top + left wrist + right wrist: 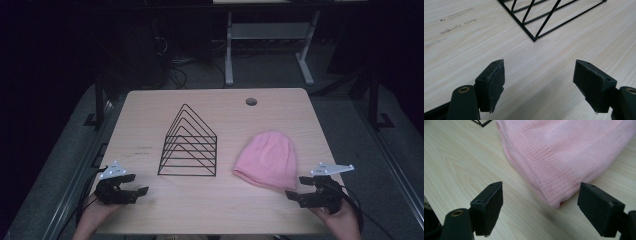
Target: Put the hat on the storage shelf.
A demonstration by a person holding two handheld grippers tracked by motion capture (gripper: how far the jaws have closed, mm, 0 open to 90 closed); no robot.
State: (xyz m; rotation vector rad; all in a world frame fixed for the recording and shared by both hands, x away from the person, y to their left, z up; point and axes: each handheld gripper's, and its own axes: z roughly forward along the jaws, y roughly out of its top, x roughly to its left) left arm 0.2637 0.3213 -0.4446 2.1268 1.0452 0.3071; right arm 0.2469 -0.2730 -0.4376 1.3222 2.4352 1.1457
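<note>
step: approach, nothing gripped | right gripper wide, just short of hat brim | left gripper wide near rack | next: probably pinch brim

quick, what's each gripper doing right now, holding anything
left gripper: open, holding nothing, near the wire rack.
right gripper: open, holding nothing, just short of the pink beanie.

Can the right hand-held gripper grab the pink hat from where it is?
Probably yes. The right hand-held gripper is open, and the pink hat lies flat just ahead of it, its ribbed edge nearest. Nothing sits between them; the wire rack stands off to the side.
</note>
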